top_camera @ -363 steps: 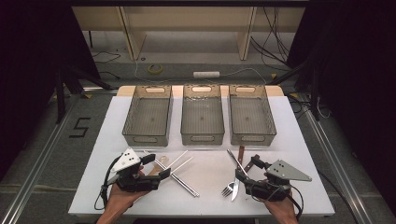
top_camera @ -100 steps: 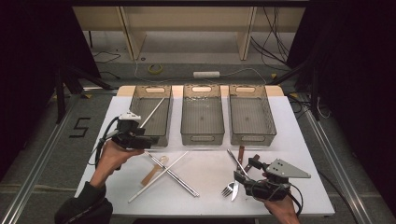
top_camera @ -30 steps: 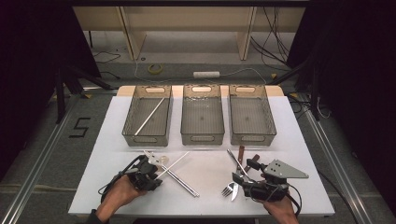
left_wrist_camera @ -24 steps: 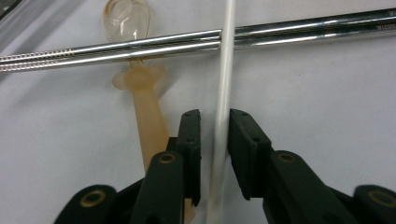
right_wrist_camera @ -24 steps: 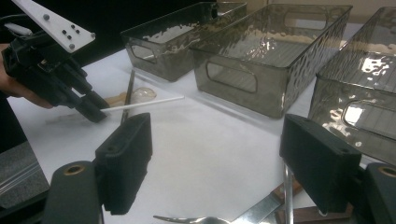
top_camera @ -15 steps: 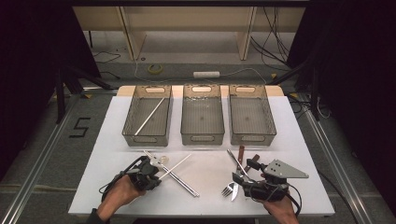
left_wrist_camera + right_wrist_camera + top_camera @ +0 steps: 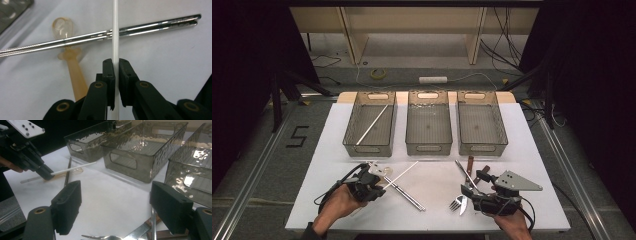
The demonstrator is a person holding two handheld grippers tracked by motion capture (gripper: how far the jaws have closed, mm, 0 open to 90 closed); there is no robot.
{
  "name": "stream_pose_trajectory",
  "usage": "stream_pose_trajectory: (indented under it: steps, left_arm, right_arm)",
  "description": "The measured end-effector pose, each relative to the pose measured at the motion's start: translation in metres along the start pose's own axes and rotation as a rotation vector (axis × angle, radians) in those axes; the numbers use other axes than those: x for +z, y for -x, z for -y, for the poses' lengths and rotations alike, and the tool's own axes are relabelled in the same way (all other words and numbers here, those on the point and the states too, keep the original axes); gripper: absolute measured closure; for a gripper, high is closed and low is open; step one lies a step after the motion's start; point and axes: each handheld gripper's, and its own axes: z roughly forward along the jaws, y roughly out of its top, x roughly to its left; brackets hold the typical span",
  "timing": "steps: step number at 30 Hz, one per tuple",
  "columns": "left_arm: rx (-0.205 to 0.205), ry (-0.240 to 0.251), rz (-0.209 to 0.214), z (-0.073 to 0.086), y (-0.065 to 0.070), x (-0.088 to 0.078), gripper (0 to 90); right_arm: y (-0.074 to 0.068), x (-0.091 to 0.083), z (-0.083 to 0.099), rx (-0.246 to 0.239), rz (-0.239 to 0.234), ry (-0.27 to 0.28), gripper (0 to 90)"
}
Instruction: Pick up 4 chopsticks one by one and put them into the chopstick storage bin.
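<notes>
The left gripper (image 7: pixel 115 67) has just closed its jaws on a thin white chopstick (image 7: pixel 115 30), a plain straight rod lying across a pair of metal chopsticks (image 7: pixel 150 25) near the table's front left (a pale plastic spoon (image 7: pixel 67 47) sits beside them). The right gripper (image 7: pixel 115 205) rests wide open, holding nothing. The white table (image 7: pixel 432 175) carries three clear bins (image 7: pixel 429 127); the room around it is dark.

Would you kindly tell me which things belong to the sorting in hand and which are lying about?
In hand:
left gripper
thin white chopstick
left clear plastic bin

Lying about:
steel chopstick pair
translucent amber spoon
metal fork
middle bin
right bin
</notes>
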Motion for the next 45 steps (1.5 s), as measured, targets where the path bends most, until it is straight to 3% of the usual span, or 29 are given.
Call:
stream_pose_trajectory:
  steps: [9, 19, 22, 31, 45]
  left_arm:
    - [-0.033, 0.076, 0.009, -0.008, -0.012, -0.017, 83.9]
    - [-0.092, 0.181, -0.022, -0.022, -0.033, -0.038, 83.9]
    - [-0.089, 0.197, -0.035, -0.027, -0.040, -0.039, 83.9]
    - [-0.153, 0.276, -0.064, -0.044, -0.067, -0.047, 83.9]
    - [-0.248, 0.369, -0.107, -0.053, -0.110, -0.052, 83.9]
  right_arm:
    - [0.000, 0.000, 0.000, 0.002, -0.001, 0.000, 26.6]
    - [0.000, 0.001, 0.001, 0.007, -0.001, -0.004, 26.5]
    - [-0.001, 0.001, 0.001, 0.010, -0.002, -0.003, 26.5]
    - [-0.001, 0.002, 0.001, 0.009, -0.005, -0.003, 26.6]
    - [0.000, 0.001, 0.001, 0.013, -0.004, 0.000, 26.5]
